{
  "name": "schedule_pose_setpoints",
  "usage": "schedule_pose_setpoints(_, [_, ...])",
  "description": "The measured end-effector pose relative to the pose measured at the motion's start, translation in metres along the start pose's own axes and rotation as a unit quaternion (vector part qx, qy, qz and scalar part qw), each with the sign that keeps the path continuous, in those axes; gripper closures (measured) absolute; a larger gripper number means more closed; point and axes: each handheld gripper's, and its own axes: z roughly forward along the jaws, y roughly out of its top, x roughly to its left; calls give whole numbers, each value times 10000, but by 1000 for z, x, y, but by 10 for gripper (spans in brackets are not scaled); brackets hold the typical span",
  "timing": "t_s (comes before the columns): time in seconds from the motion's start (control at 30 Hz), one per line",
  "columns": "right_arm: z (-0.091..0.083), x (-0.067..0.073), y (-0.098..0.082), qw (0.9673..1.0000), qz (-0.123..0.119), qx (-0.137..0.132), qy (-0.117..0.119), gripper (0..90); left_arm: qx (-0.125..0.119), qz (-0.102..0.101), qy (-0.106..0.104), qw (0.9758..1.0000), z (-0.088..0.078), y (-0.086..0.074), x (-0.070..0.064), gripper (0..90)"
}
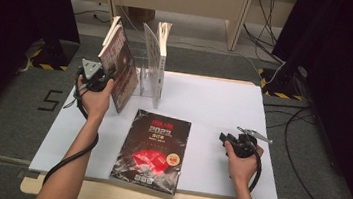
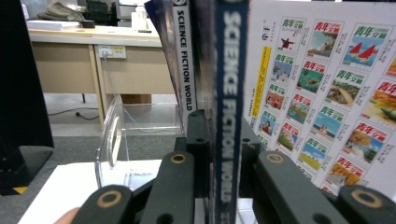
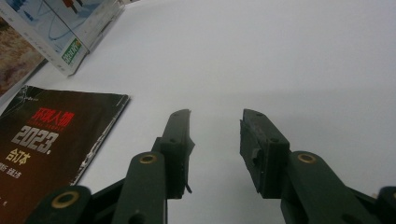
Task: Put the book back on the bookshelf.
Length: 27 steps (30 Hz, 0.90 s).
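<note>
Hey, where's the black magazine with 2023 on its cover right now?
In the high view the black magazine with 2023 on its cover lies flat on the white table, near the front edge, between the left gripper and right gripper.

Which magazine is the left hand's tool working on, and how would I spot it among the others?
Start at the white table and find the clear rack at its far left. The Science Fiction World magazine leans at the rack's left end, its blue spine between the left gripper jaws. The white magazines beside it stand upright, and the 2023 volume lies flat.
</note>
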Motion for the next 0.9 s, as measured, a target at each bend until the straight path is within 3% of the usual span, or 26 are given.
schedule_pose_setpoints(0.43, [0,2,0,10000,58,13,7,630,-199,-227,-87,9995,-13,12,3,728])
schedule_pose_setpoints(0.67, [0,2,0,10000,29,-3,20,629,-275,-254,-50,9993,-18,19,6,684])
schedule_pose_setpoints(0.9, [1,3,0,10000,69,25,46,629,-106,-288,-183,9994,-16,15,7,699])
